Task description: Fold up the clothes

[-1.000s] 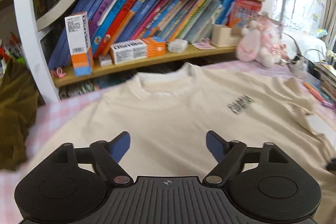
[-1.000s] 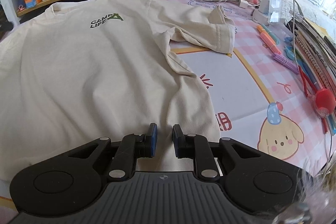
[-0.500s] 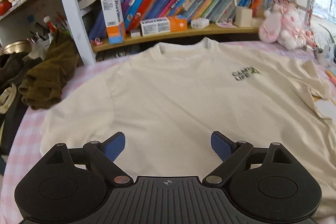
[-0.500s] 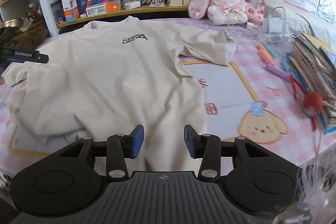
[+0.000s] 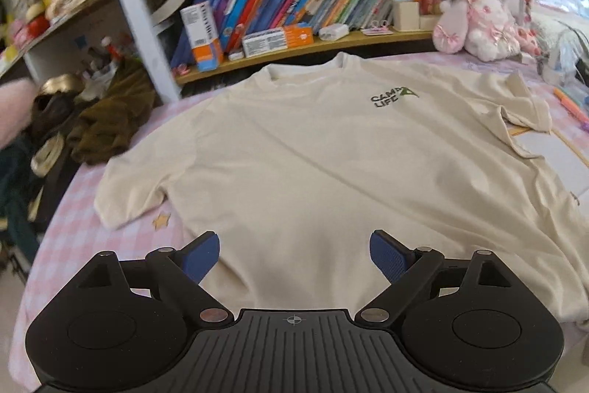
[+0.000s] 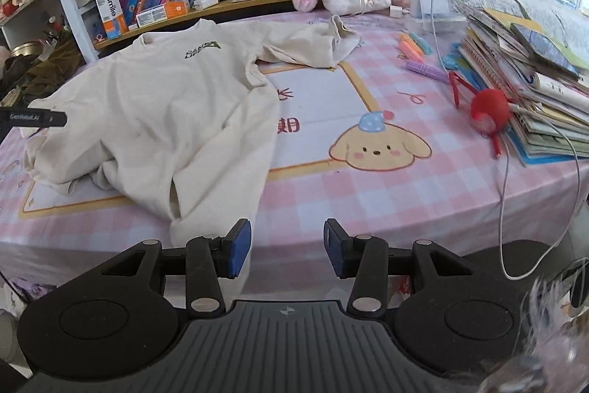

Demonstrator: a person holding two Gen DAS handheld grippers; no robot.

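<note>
Both grippers, left gripper [image 5: 294, 255] and right gripper [image 6: 287, 251], have backed off the T-shirt [image 6: 162, 105], jaws apart and empty.

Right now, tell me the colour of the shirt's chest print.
Dark green lettering on the cream shirt; the print shows best in the left wrist view.

Bright, even daylight fills both views, strongest at the upper right, where it washes out detail. Shadows are soft and faint. Fisheye distortion bends the bookshelf [image 5: 331, 43] into a curve, and the corners go black. The left edges look slightly blurred.
</note>
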